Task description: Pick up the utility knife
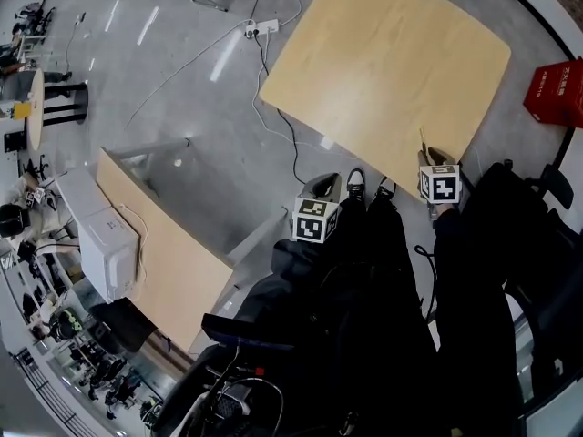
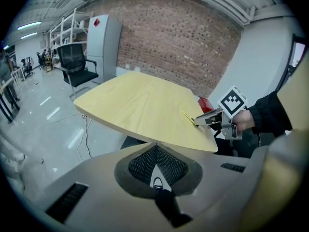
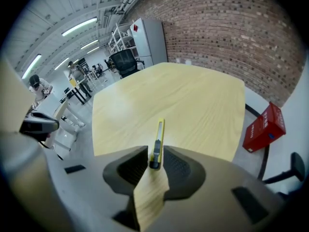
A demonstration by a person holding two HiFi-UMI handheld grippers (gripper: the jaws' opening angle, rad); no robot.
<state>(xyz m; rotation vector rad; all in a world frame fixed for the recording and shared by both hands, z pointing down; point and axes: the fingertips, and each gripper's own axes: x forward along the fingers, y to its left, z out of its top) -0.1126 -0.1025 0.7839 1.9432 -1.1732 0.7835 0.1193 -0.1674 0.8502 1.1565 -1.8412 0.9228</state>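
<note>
The fingers [image 3: 179, 167] of the right gripper [image 3: 155, 162] are closed on the rear, dark-slider end of the utility knife [image 3: 158, 137], one pad against each flat side. The yellow body runs forward from them over the near edge of the pale wooden surface [image 3: 193, 95]. The left gripper [image 2: 155, 153] has its fingers [image 2: 140, 166] together on nothing. Only a shoe [image 2: 156, 183] on the floor shows through the small gap below their tips, and this gripper hangs off the surface, near the person's legs. I judge the grasp made, with the lift itself left to do or barely begun. The hold is at the very tail, so most of the knife's length reaches beyond the pads. A quick raise or a twist of the wrist could let it pivot nose-down or slide out, and the smooth plastic sides likely give the pads little to bite on. If the front end rests on the wood, dragging it instead of raising it could lever it loose. Whether the knife touches the surface cannot be told: the right gripper view looks straight along it, the left gripper view shows only a thin yellow sliver at the surface's edge, and the head view shows it very small. Whether the blade is extended is also too small to read. The hand holding the right gripper shows only in part, past a dark sleeve.
</note>
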